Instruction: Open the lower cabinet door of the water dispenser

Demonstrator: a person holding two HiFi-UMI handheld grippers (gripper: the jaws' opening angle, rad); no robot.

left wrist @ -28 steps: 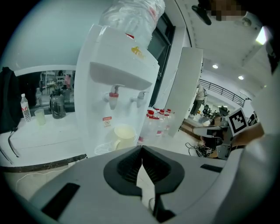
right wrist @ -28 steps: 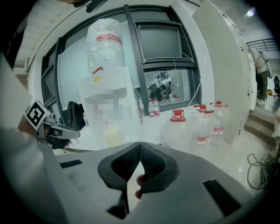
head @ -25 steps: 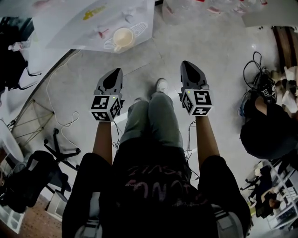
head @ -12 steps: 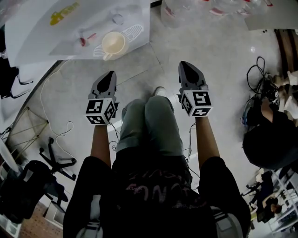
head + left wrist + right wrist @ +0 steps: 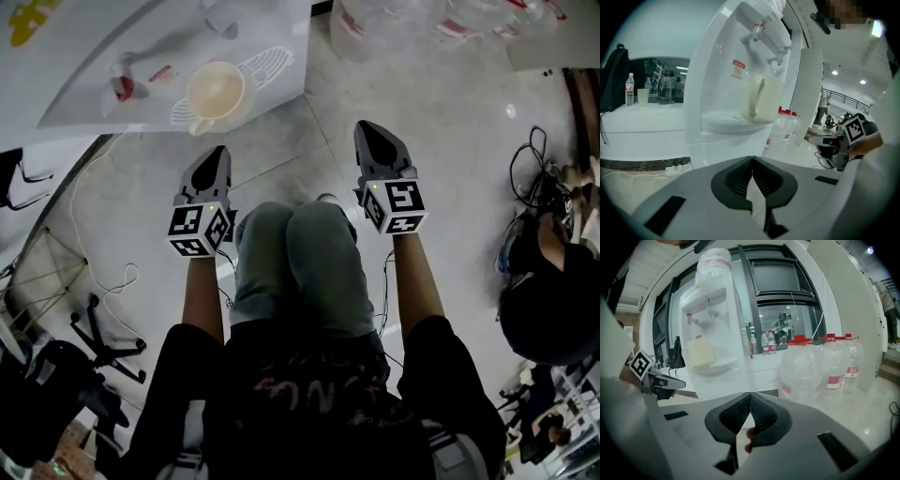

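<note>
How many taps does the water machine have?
2. The red-marked tap and the other tap sit side by side on the water dispenser, above the cup. None seems hidden.

The pale grey floor point(image 5: 441, 122) carries the white water dispenser point(image 5: 112, 66), which stands ahead of the left tongs point(image 5: 221, 153) and a little to their left. It also carries a cluster of clear water jugs point(image 5: 394, 23) with red labels, ahead of the right tongs point(image 5: 367, 131). A thin white cable point(image 5: 125, 272) trails over the floor left of the left tongs, with a black chair base point(image 5: 98, 323) further back beside the person, and a tangle of black cables point(image 5: 536, 173) lies well to the right of the right tongs.
</note>
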